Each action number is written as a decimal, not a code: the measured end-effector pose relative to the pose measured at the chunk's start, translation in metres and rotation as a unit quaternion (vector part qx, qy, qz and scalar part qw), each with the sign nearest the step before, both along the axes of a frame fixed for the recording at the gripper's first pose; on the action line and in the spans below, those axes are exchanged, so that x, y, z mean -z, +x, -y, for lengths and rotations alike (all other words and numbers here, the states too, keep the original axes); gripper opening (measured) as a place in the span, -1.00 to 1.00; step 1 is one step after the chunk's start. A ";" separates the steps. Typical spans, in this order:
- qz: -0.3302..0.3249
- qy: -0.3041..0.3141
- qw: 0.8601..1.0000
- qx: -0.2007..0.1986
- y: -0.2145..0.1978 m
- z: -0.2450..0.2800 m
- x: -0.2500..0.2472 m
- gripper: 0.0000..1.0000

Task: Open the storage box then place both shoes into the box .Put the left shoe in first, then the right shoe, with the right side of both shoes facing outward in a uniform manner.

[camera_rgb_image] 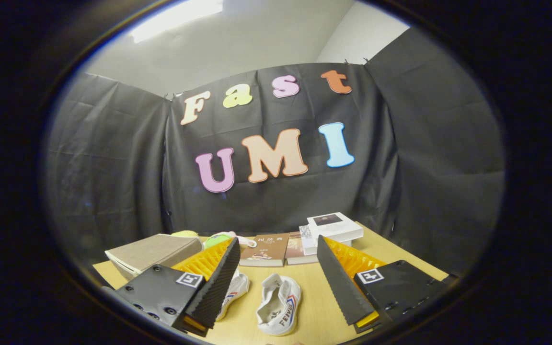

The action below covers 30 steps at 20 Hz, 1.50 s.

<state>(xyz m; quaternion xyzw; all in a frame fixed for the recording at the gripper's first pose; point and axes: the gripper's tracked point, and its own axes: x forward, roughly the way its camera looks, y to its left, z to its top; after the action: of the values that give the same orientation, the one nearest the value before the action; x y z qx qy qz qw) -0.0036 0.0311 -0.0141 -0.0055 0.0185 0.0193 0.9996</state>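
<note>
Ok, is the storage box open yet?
Shut: the storage box has its lid down flat. Both shoes lie on the table between the open claw fingers.

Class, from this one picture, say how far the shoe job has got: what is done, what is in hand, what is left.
Done: nothing that shows. Both shoes, one between the fingers and one partly behind the left finger, lie on the table. In hand: nothing; the gripper is open above them. Left: open the storage box, which may be the grey box beyond the left finger, then load the left shoe, then the right.
</note>
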 end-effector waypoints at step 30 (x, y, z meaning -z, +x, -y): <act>-0.258 0.457 0.828 -0.197 -0.019 -0.201 0.138 0.98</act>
<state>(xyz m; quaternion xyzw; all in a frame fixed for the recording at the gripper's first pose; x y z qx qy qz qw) -0.0222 0.2319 -0.1524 0.4541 0.2636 0.2224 0.8215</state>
